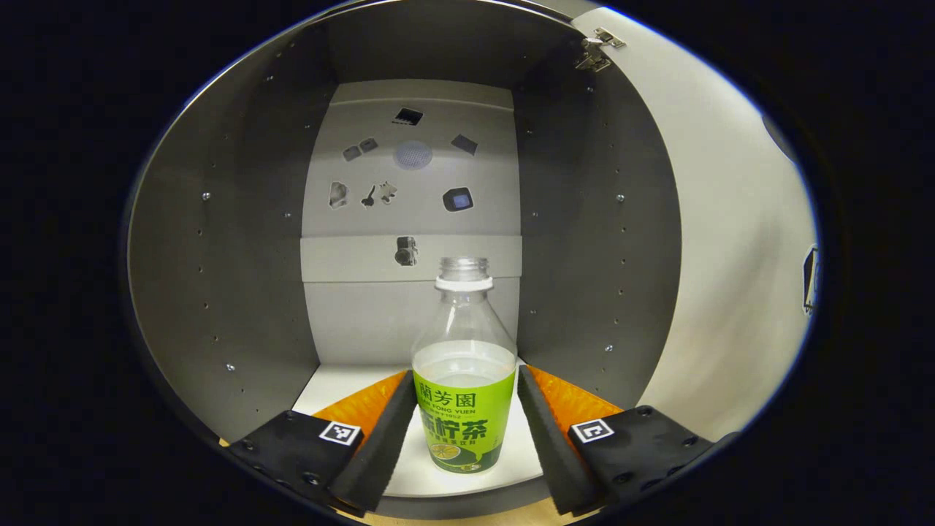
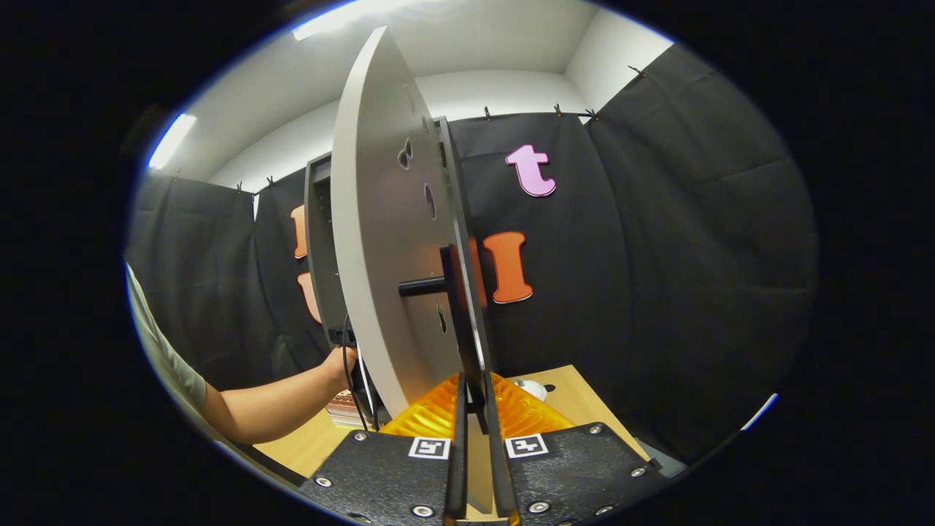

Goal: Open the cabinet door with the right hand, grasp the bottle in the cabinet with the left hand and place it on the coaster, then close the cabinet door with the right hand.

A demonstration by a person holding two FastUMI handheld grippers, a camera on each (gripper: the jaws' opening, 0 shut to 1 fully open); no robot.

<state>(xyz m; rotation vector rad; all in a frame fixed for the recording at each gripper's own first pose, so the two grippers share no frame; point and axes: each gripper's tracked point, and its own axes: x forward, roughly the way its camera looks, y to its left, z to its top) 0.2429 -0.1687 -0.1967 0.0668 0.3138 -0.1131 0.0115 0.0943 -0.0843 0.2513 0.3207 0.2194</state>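
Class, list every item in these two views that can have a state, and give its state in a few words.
Cabinet door: open, its edge between the right tool's fingers.
Bottle: upright in the cabinet, capless, part full.
Left tool: open around the bottle.
Right tool: shut on the door's edge.

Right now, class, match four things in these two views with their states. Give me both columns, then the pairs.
Things:
1. bottle
2. door
3. left gripper
4. right gripper

States:
a. swung open, seen edge-on
b. fingers nearly together, around the door's edge
c. upright in the cabinet, capless
d. open, one finger each side of the bottle

Pairs: 1-c, 2-a, 3-d, 4-b
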